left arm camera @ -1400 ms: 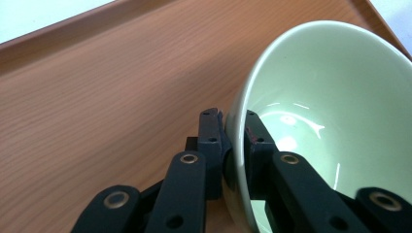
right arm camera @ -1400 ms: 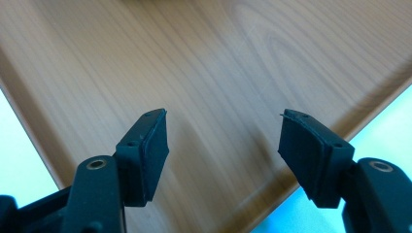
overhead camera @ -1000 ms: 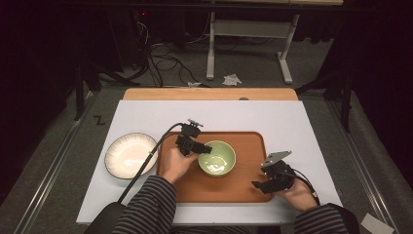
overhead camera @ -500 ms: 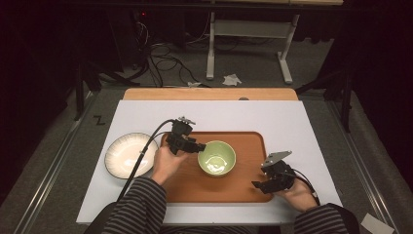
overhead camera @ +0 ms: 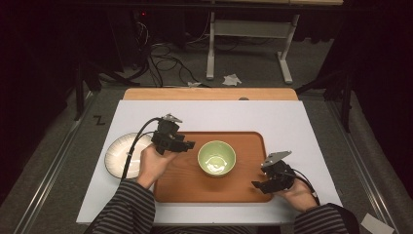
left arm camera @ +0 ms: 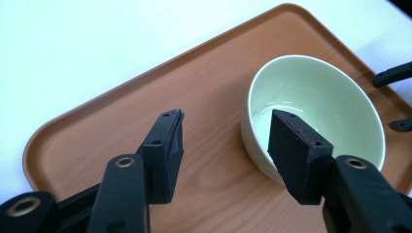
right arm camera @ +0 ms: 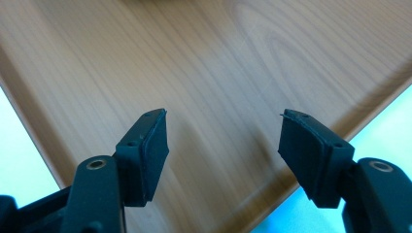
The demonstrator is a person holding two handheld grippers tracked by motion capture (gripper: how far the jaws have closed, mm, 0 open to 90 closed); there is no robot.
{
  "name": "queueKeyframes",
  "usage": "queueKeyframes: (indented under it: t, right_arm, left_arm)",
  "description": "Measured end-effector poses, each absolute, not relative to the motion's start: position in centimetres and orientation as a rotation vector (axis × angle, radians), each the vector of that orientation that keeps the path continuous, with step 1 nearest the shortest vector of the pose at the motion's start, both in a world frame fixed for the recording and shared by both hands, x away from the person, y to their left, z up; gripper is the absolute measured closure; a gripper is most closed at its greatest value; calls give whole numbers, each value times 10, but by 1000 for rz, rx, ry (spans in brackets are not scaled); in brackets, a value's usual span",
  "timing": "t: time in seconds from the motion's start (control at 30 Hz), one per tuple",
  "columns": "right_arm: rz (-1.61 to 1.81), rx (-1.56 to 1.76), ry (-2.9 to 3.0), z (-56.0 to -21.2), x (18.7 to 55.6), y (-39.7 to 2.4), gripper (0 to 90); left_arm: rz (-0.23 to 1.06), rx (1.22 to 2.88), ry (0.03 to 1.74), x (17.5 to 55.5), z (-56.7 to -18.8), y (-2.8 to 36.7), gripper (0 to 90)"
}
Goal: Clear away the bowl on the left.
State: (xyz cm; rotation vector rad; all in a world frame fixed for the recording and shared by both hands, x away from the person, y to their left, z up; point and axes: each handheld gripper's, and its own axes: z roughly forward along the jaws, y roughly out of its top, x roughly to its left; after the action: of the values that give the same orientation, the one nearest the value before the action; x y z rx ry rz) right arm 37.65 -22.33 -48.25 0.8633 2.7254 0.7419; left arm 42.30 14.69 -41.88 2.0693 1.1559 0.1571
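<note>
A pale green bowl [overhead camera: 216,158] [left arm camera: 316,97] stands empty in the middle of a wooden tray [overhead camera: 185,185] [left arm camera: 121,121]. My left gripper [overhead camera: 189,145] [left arm camera: 228,119] hovers over the tray's left part, a little left of the bowl and apart from it. Its jaws have just been opening and stand open with nothing between them; in the left gripper view the bowl lies just beyond the right jaw. My right gripper [overhead camera: 255,185] [right arm camera: 223,116] is open and empty, low over the tray's [right arm camera: 194,58] near right corner.
A white plate [overhead camera: 117,156] lies on the white table top [overhead camera: 292,126] just left of the tray, under the left gripper's cable. A wooden board [overhead camera: 209,94] borders the table's far edge. Beyond it are cables and desk legs on the floor.
The left gripper has drawn back from the bowl's left rim, moving left and up, with its jaws wider. The bowl stays in place on the tray. The right gripper has not moved.
</note>
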Motion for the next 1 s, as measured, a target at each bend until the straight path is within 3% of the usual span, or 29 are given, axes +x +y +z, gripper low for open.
queueKeyframes:
  t: [0.47,1.0]
  right_arm:
    - [726,866,2731,-483,376,-222,364]
    - [732,869,2728,-482,376,-223,365]
  left_arm:
    - [201,1989,1232,395,-426,191,469]
    - [210,2019,1241,377,-436,195,459]
